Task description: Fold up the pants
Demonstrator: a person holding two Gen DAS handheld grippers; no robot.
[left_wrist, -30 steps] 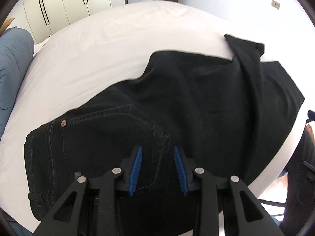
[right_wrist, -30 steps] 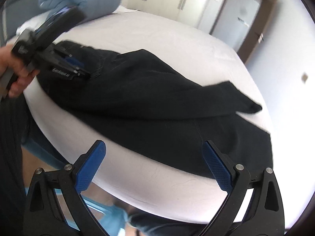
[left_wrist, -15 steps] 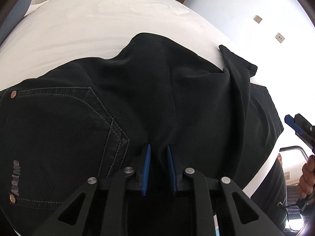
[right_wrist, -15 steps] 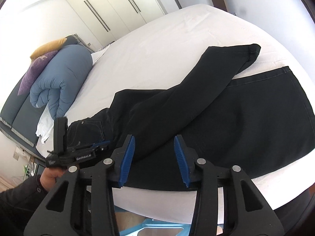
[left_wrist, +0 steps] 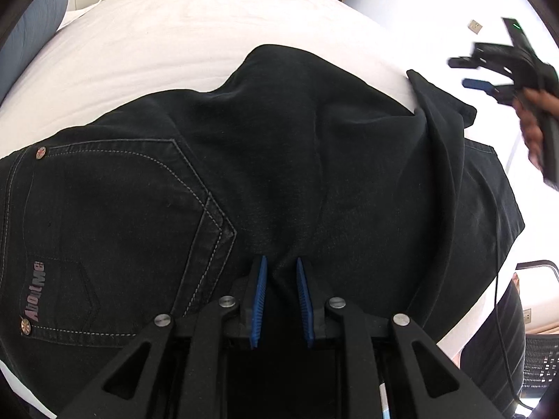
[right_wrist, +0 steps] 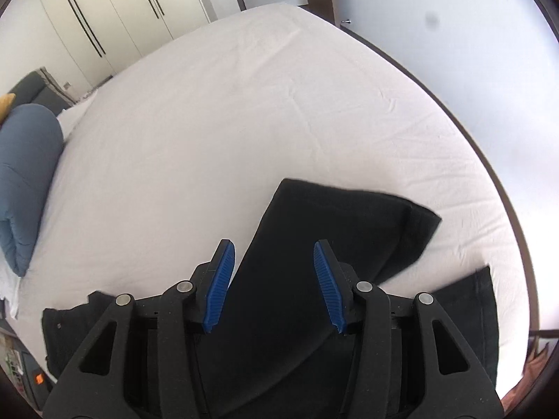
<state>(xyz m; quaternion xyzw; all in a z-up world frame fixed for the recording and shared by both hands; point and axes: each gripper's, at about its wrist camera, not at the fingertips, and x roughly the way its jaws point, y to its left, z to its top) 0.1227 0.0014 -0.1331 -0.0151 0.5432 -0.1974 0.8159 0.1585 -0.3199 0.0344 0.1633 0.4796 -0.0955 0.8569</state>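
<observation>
Black pants (left_wrist: 265, 160) are spread across a bed (left_wrist: 167, 42) covered by a white sheet, near its front edge. In the left wrist view, a back pocket with pale stitching and a small printed label is seen at the left, and one leg is laid diagonally over the other toward the right.

The left tool (left_wrist: 279, 302) is pointed steeply down at the seat of the pants, just right of the pocket. A ridge of black cloth is pinched between its blue pads (left_wrist: 260, 300), which are drawn close together, so the fabric is gripped.

The right tool (right_wrist: 276, 284) is held above the crossed leg near its hem. Its jaws are opening, and the blue pads (right_wrist: 220, 288) are set well apart; cloth is seen beyond the gap, but nothing is pressed by the pads. In the left wrist view this tool (left_wrist: 471, 73) is seen blurred at the upper right, carried by a hand (left_wrist: 534, 118).

A blue folded quilt (right_wrist: 24, 178) is lying at the far left of the bed, and white wardrobe doors (right_wrist: 104, 17) are seen behind.
</observation>
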